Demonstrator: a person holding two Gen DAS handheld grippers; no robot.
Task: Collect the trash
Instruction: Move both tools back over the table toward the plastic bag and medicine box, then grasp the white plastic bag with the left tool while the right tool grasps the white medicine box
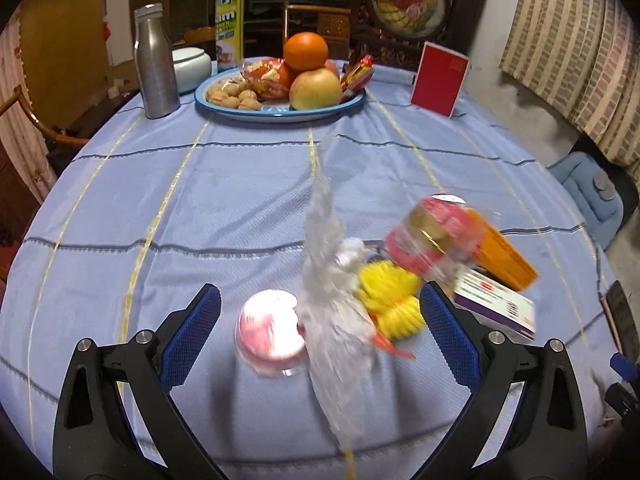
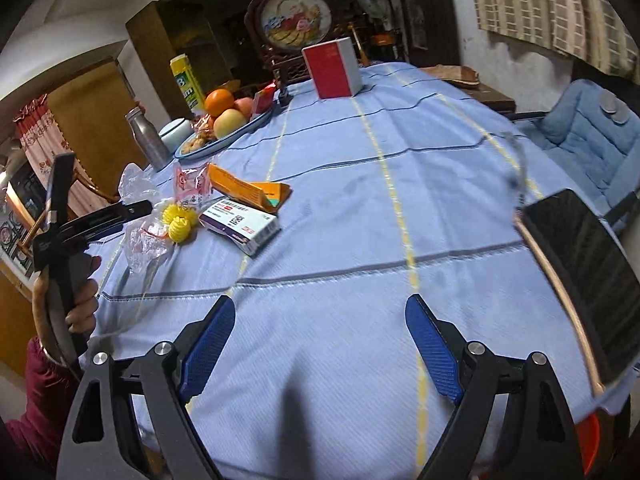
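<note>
A heap of trash lies on the blue tablecloth [image 1: 200, 208]. In it are a crumpled clear plastic bag [image 1: 332, 280], two yellow foam nets [image 1: 388, 300], a blurred round pink cup [image 1: 272, 328], a pink wrapper [image 1: 432, 236], an orange box [image 1: 504, 256] and a white and purple box [image 1: 496, 308]. My left gripper [image 1: 320, 320] is open, its blue pads on either side of the cup, the bag and the nets, touching none of them. The right wrist view shows the same heap [image 2: 178, 220] at left, with one of the left fingers [image 2: 132, 210] over it. My right gripper [image 2: 320, 332] stands open above bare cloth.
At the far side stand a fruit plate [image 1: 280, 114], a metal bottle [image 1: 154, 64], a pale lidded jar [image 1: 192, 62], a yellow carton [image 1: 230, 12] and a red box [image 1: 438, 78]. A dark phone [image 2: 580, 280] lies near the right gripper. A blue cushioned chair [image 2: 584, 132] stands past the table's right edge.
</note>
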